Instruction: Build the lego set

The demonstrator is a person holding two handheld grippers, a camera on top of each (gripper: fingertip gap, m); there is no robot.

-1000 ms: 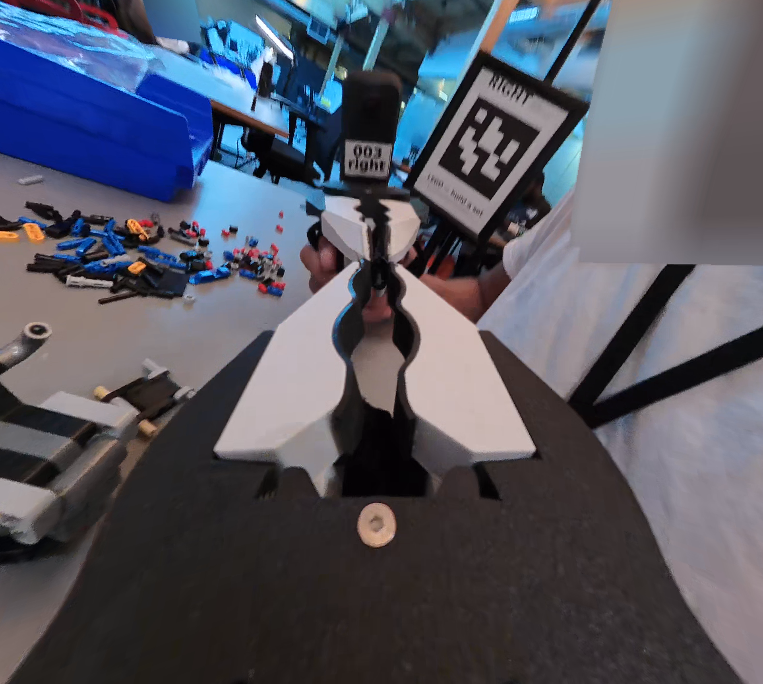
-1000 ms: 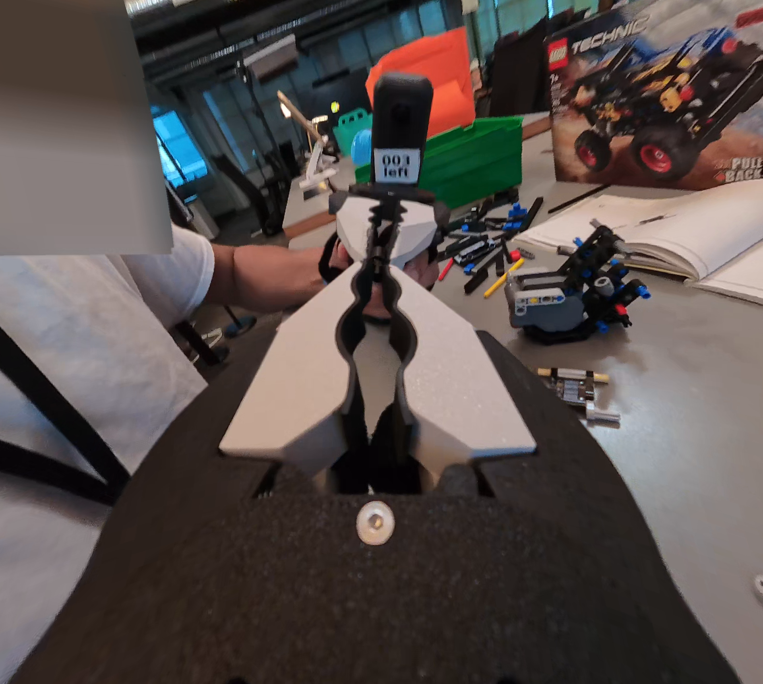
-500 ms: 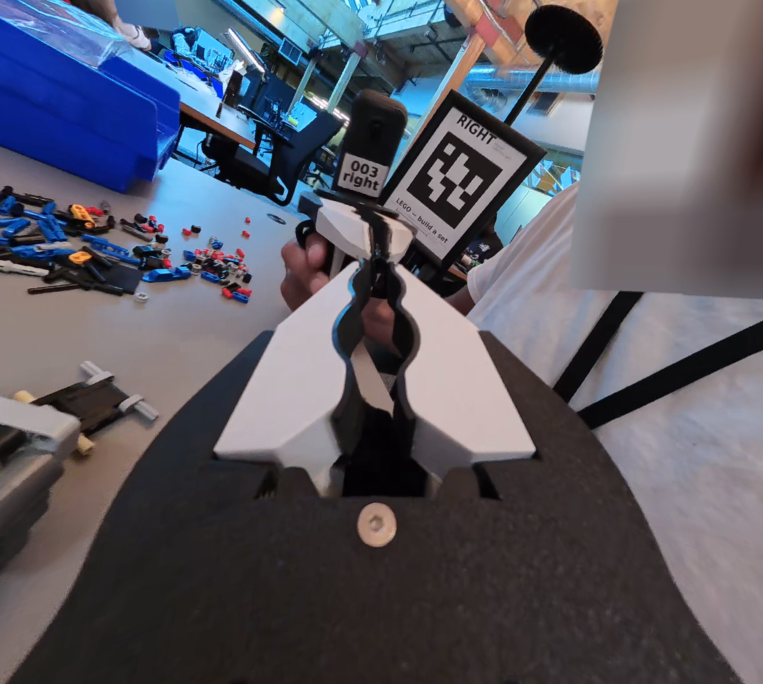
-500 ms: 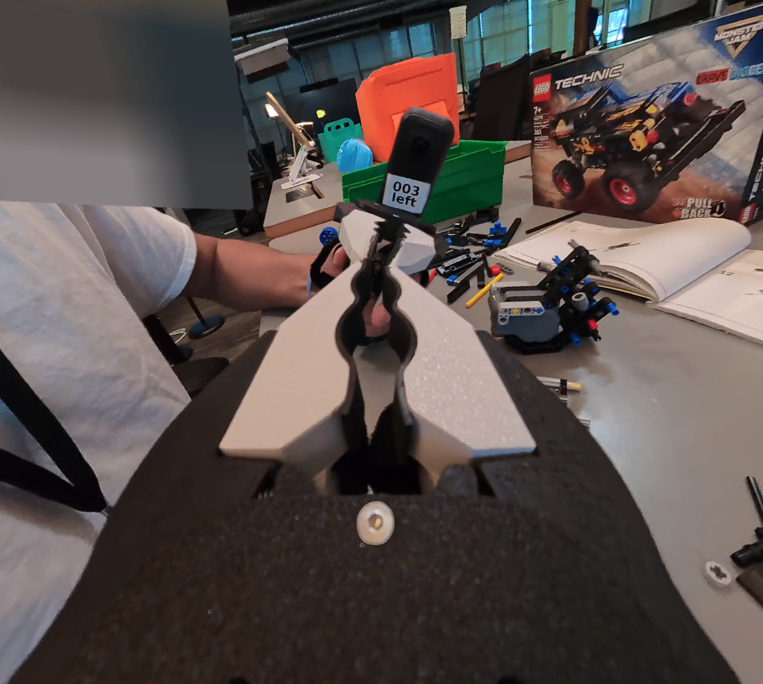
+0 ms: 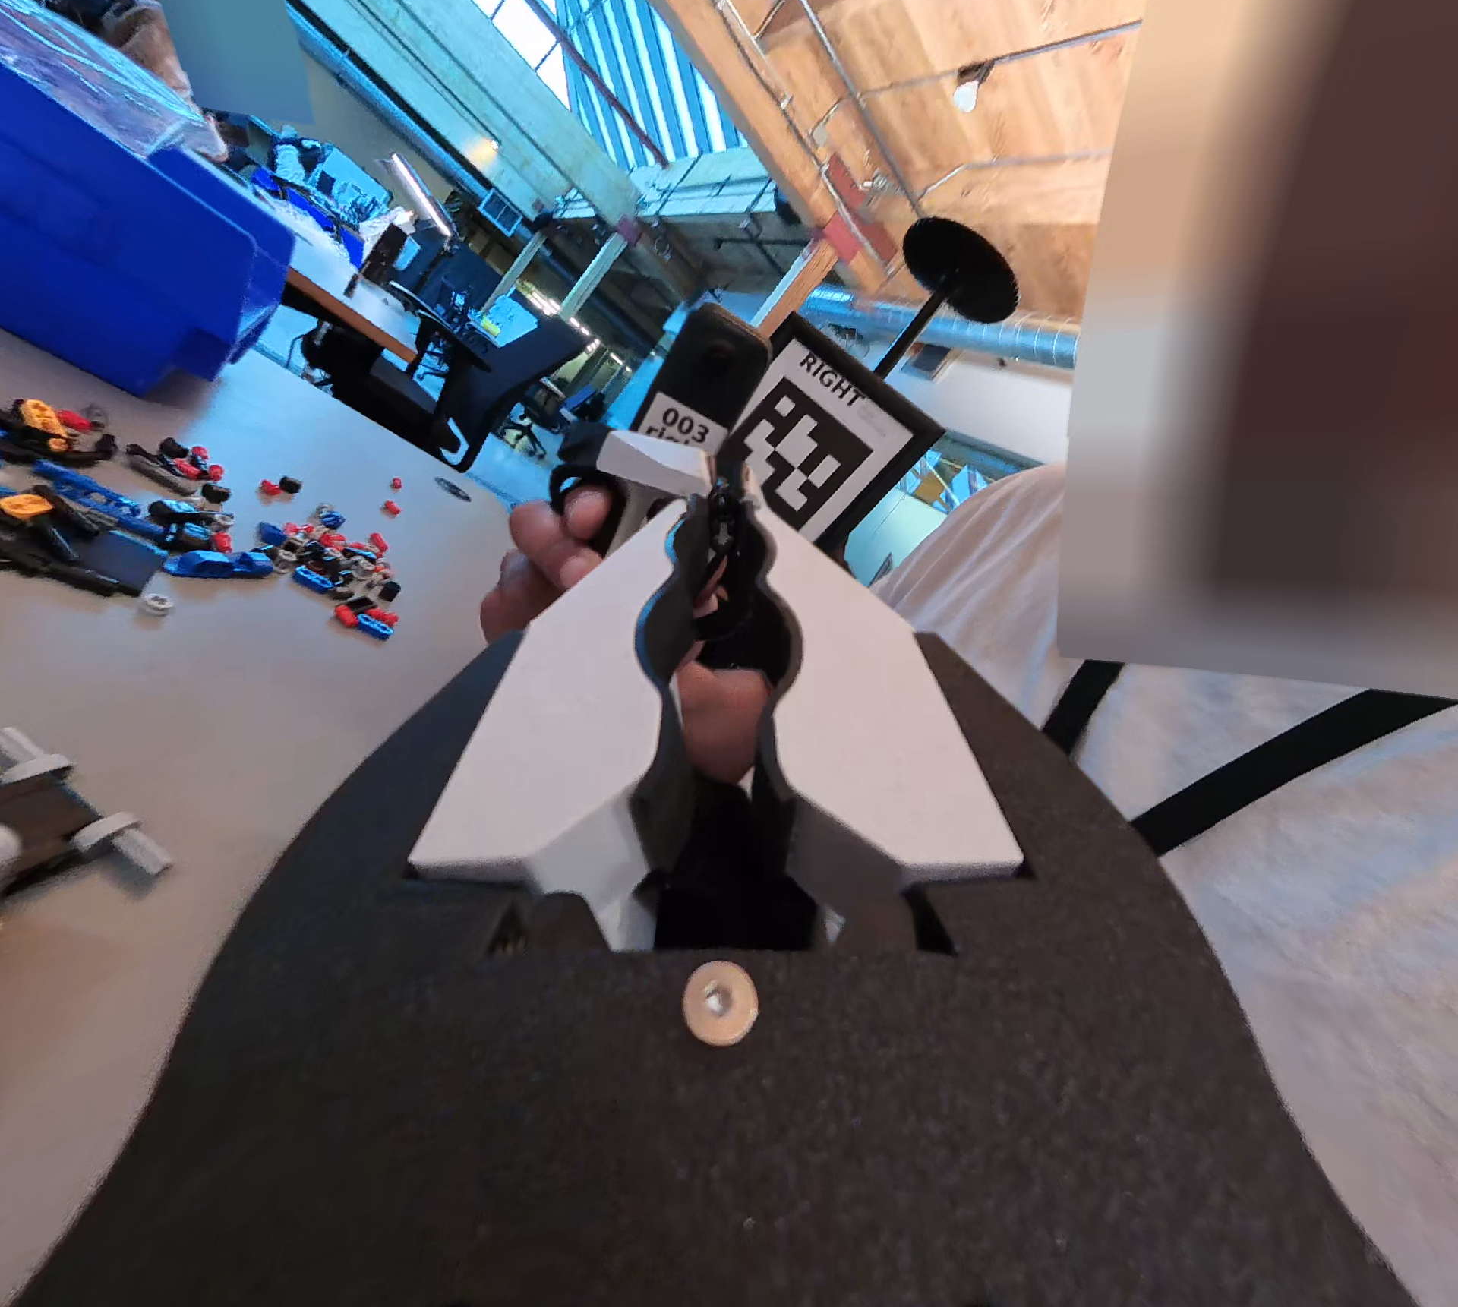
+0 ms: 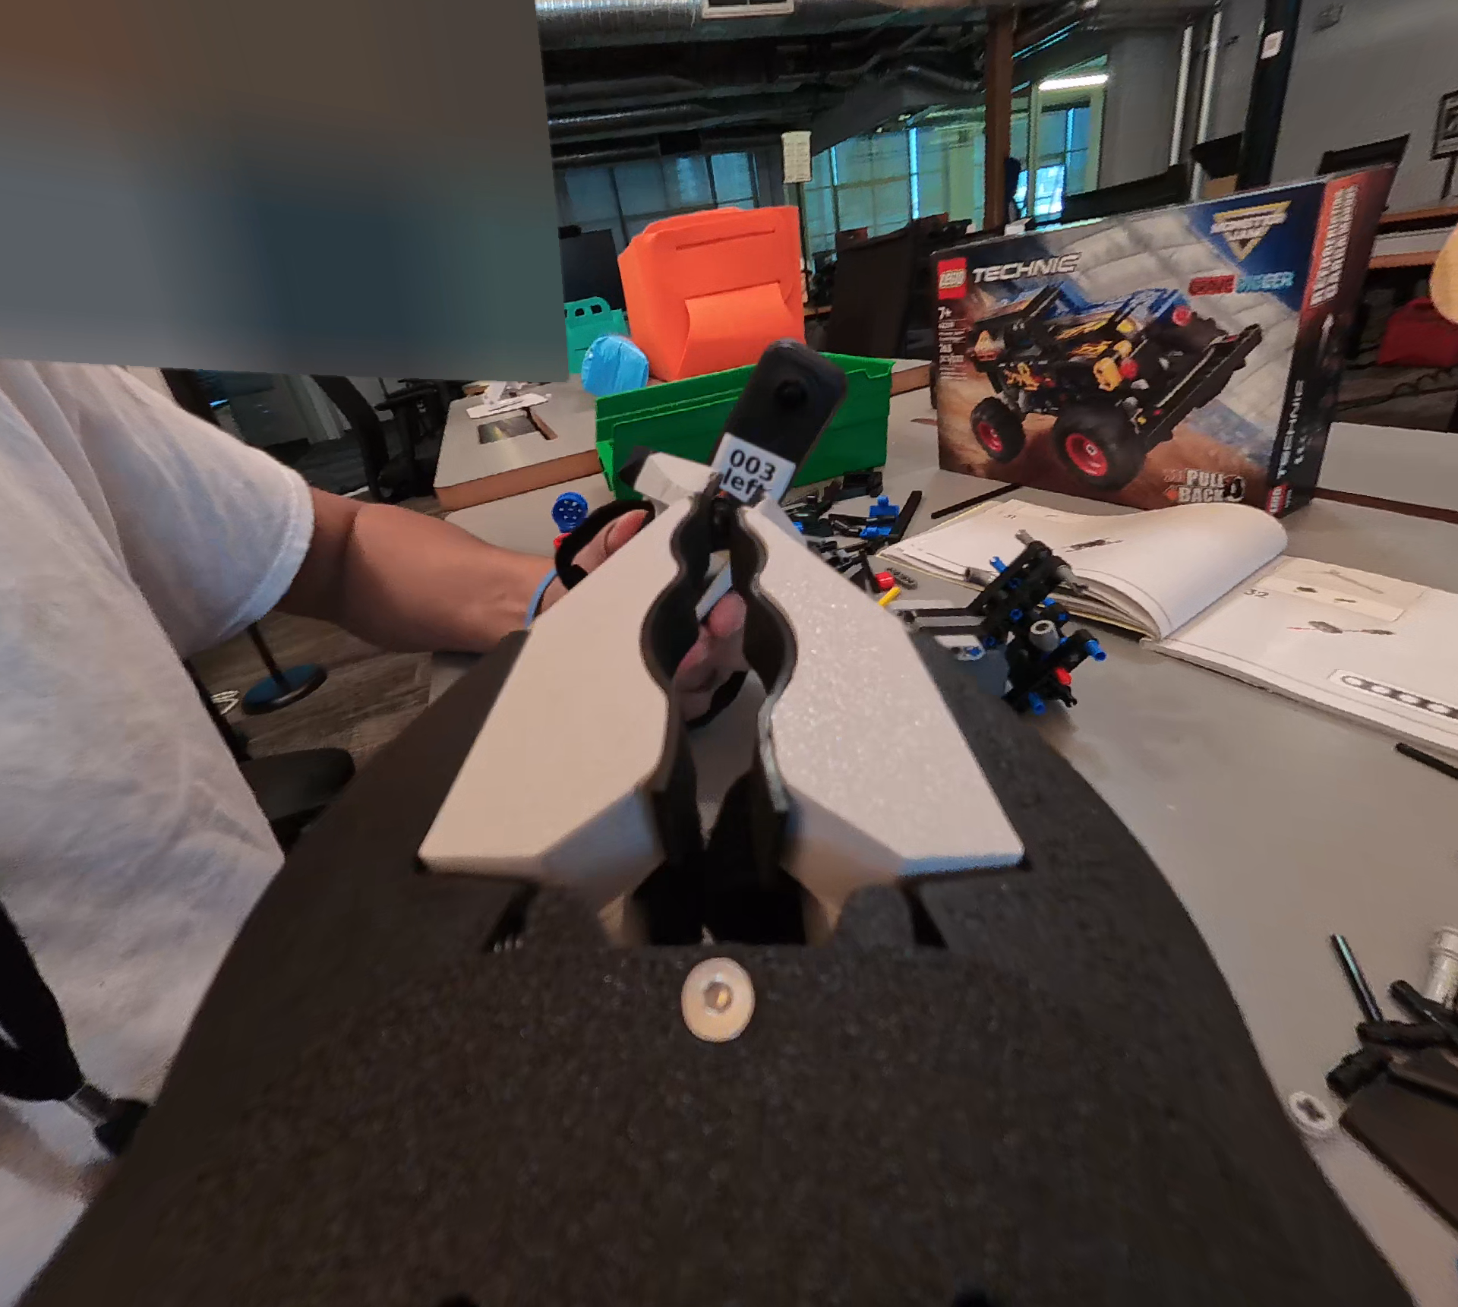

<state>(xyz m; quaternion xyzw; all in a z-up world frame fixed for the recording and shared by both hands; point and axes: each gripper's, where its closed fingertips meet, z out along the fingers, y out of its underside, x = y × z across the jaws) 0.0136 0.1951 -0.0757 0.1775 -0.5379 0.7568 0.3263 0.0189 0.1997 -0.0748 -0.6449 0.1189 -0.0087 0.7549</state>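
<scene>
I hold both grippers raised above the table, tip to tip, each camera facing the other tool. The left gripper has its white fingers pressed together, tips meeting with nothing I can make out between them. The right gripper is likewise pressed together at the tips; whether some tiny piece sits there I cannot tell.

In the right wrist view, the partly built model stands on the table at about three o'clock from the fingertips: a small dark frame with blue pins and grey parts, no wheels or bodywork on it. Just behind it lies the open instruction booklet, and farther back, at two o'clock, the set's box stands upright. More dark pieces lie at four o'clock near the frame edge.

In the left wrist view, a wide scatter of loose pieces (blue, red, black, orange) lies at nine o'clock, well apart from the grippers. A small grey and black subassembly sits at the left edge.

My judgement: the build is early to midway. A core frame exists, many pieces remain unplaced, and neither gripper is working on the model now.
</scene>
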